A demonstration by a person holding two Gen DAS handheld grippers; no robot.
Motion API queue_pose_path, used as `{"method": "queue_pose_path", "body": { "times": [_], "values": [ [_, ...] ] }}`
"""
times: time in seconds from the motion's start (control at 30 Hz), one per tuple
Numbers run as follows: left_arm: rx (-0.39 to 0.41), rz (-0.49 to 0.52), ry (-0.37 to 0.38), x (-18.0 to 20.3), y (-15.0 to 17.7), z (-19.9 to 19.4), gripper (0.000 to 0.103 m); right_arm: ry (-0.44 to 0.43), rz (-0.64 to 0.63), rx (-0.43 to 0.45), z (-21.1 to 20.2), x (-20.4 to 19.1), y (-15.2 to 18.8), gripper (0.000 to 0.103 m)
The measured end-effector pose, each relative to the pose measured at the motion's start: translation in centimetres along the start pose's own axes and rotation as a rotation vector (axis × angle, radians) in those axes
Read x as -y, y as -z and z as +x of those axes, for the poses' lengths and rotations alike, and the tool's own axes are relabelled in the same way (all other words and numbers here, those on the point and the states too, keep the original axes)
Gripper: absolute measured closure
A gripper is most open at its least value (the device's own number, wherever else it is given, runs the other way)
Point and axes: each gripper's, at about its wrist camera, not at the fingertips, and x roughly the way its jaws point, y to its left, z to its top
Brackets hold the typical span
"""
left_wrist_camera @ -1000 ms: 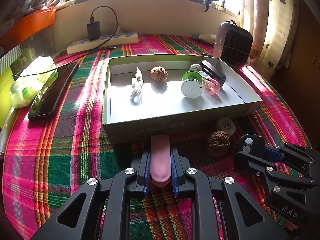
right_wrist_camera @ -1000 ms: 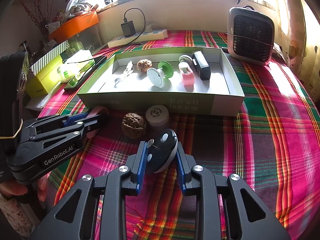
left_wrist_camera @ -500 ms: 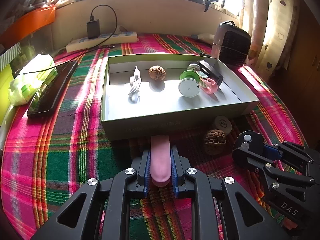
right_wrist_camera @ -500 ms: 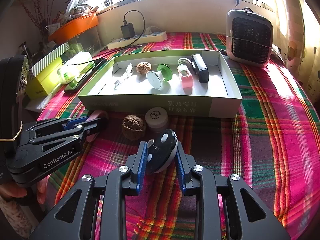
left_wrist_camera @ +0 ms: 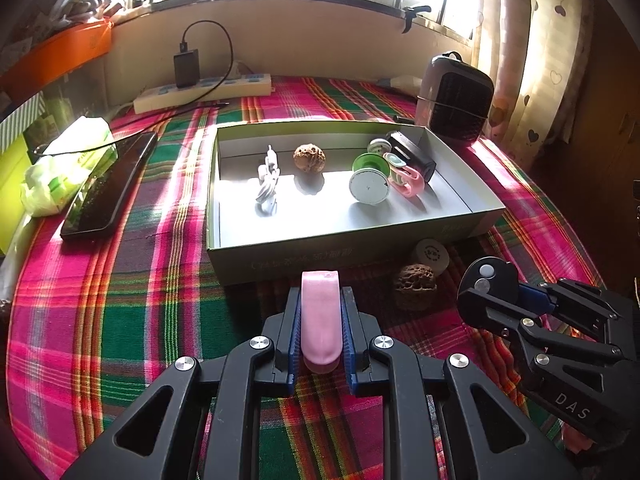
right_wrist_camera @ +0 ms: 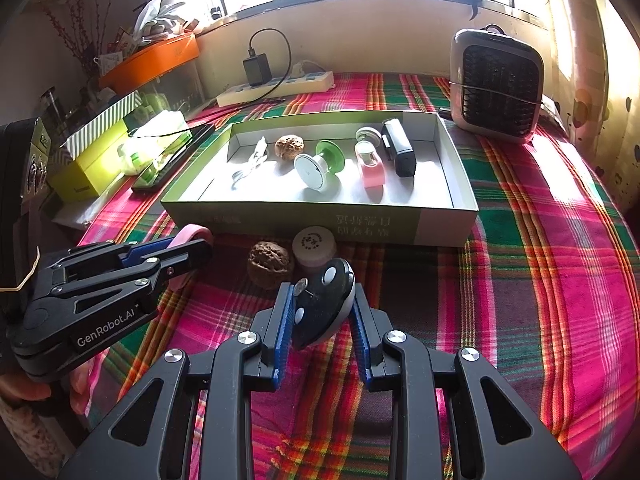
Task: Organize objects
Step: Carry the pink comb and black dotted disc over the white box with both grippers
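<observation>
Between my left gripper's (left_wrist_camera: 321, 312) blue pads I have a pink roll (left_wrist_camera: 320, 316) clamped edge-on, just short of the near wall of the green box (left_wrist_camera: 304, 258). My right gripper (right_wrist_camera: 320, 310) is clenched on a black disc-shaped gadget (right_wrist_camera: 322, 306) with pale round dots on its face, also on the near side of the box and to the right of the other gripper. Both tools sit above the plaid cloth (right_wrist_camera: 540, 280).

Just outside the box's near wall, between the two grippers, I see a loose walnut (right_wrist_camera: 268, 260) on the cloth, with a small round pale tub (right_wrist_camera: 314, 245) just beside it on its right, nearer the wall.

Inside the box, from its left end, lie a coiled white cable (left_wrist_camera: 267, 186), a second walnut (left_wrist_camera: 309, 158), a green-and-white spool (left_wrist_camera: 370, 182), a pink clip-like piece (left_wrist_camera: 408, 178), a small round white item (left_wrist_camera: 379, 146) and a black block (left_wrist_camera: 412, 156) at the right end.

Left of the box a black phone (left_wrist_camera: 110, 188) rests by a green-and-white packet (left_wrist_camera: 64, 168). Beyond the box's far wall I make out a white power strip (left_wrist_camera: 202, 90) with a black charger (left_wrist_camera: 186, 67) plugged in, and off its far right corner a small dark heater (right_wrist_camera: 496, 84).
</observation>
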Motion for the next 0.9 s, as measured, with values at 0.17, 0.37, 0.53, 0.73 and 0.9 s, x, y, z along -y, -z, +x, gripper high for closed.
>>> {"method": "queue_pose_path", "body": {
  "times": [0.17,0.37,0.53,0.73,0.9],
  "values": [
    [0.009,-0.005,0.004,-0.1,-0.2,-0.5,0.087,0.000,0.000,0.009,-0.3,0.0,-0.2,0.075],
    [0.023,-0.009,0.004,-0.2,-0.8,-0.9,0.087,0.002,-0.003,0.021,-0.7,0.0,-0.7,0.075],
    [0.032,-0.010,0.004,-0.3,-1.4,-1.1,0.087,0.006,-0.005,0.031,-0.8,0.1,-1.3,0.075],
    [0.039,-0.011,0.014,-0.4,-2.5,-1.1,0.087,0.014,-0.013,0.047,-1.0,0.2,-2.3,0.075],
    [0.045,-0.009,0.013,-0.4,-3.5,-0.8,0.087,0.030,-0.020,0.064,-0.9,0.7,-3.6,0.075]
  ]
}}
